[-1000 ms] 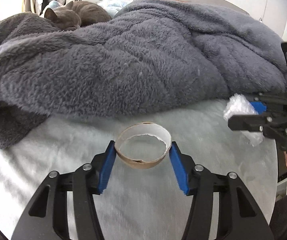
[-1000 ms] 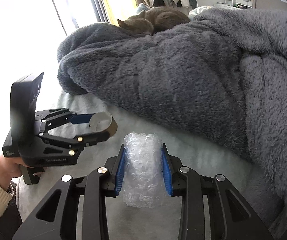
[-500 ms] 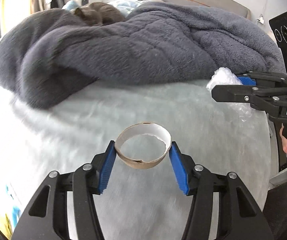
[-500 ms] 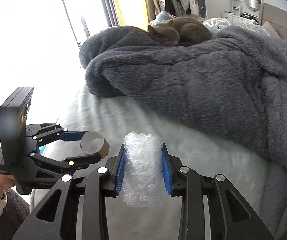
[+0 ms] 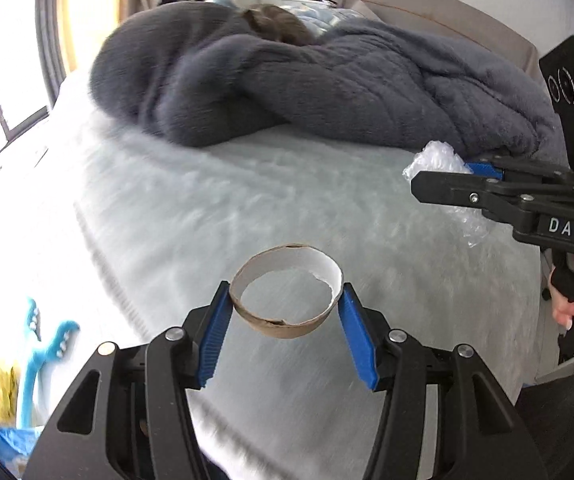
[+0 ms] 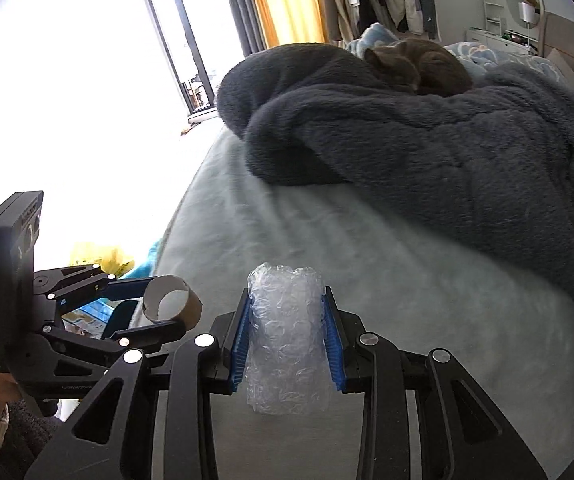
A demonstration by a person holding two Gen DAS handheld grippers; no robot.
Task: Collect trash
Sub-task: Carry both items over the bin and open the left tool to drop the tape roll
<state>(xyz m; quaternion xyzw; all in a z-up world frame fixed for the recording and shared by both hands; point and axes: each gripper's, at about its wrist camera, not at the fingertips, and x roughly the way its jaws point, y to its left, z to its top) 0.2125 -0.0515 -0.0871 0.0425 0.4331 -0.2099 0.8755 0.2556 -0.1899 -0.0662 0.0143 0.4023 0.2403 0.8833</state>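
My left gripper (image 5: 285,300) is shut on a brown cardboard roll (image 5: 287,320) and holds it in the air above the pale bed sheet (image 5: 215,216). The roll also shows in the right wrist view (image 6: 172,303), at the lower left. My right gripper (image 6: 286,320) is shut on a wad of clear bubble wrap (image 6: 285,340), also held above the sheet. In the left wrist view the right gripper (image 5: 439,178) and its bubble wrap (image 5: 435,162) are at the right edge.
A thick grey blanket (image 6: 447,152) is heaped across the bed, with a grey cat (image 6: 419,64) curled on top. Past the bed's left edge, low down, lie a yellow bag (image 6: 101,258) and blue items (image 5: 43,344). A bright window (image 6: 67,80) is at the left.
Both grippers have pulled back and swung left, away from the blanket, with the roll and the bubble wrap still held. The bed's left edge and the things below it have come into view.
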